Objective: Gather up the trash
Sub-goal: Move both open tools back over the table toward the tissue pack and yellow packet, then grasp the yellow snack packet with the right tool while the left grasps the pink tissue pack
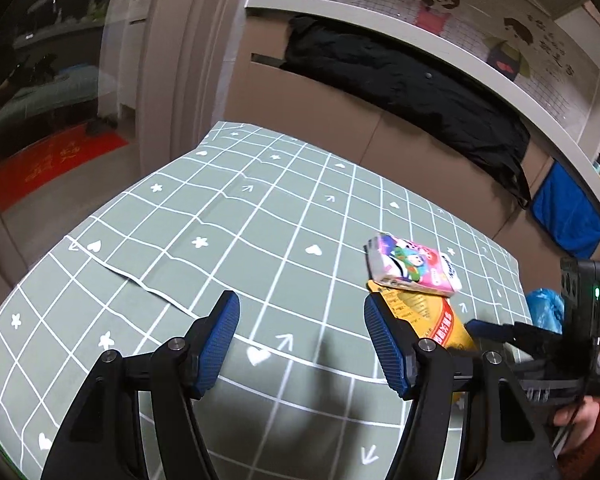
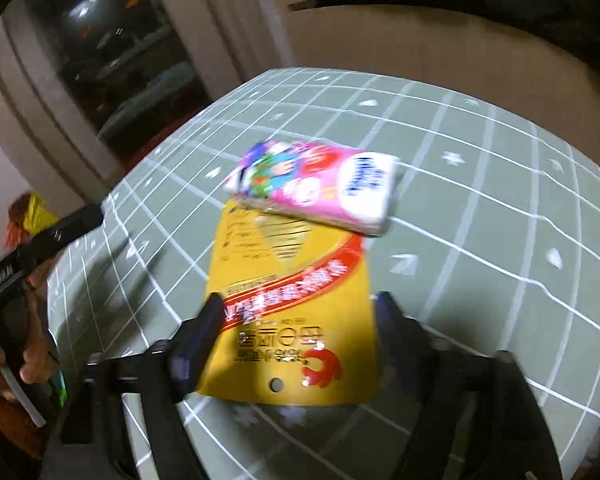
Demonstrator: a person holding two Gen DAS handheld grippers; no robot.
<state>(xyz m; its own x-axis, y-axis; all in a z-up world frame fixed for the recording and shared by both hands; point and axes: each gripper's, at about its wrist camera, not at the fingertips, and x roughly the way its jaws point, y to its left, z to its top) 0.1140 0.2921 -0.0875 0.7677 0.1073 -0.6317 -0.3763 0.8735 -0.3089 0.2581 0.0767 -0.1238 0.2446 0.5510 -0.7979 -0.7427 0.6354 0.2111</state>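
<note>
— Which hand is nearer the rubbish?

— The right gripper. In the right wrist view the flat yellow printed packet with the red band lies in the lower middle of the frame, directly between the two fingers, its near end almost at the gripper body.

— And its long axis?

— It runs from the bottom of the frame up toward the centre, along the fingers rather than across them. The far end is tucked under the pink and white soft tissue pack with cartoon print, which rests on it at mid-frame.

— Are those fingers closed on it?

— No. They stand wide apart, one at each long edge of the packet; the view is blurred, so I cannot tell whether the pads touch the edges. Nothing is clamped.

— The left gripper?

— Spread wide too, holding nothing, over bare grey-green gridded tablecloth. In its view the tissue pack and the yellow packet sit at the right of the frame, beyond its right finger.

— So the move is?

— I judge the right one should close across the packet's width; the tissue pack on top may slide off as it lifts.
</note>
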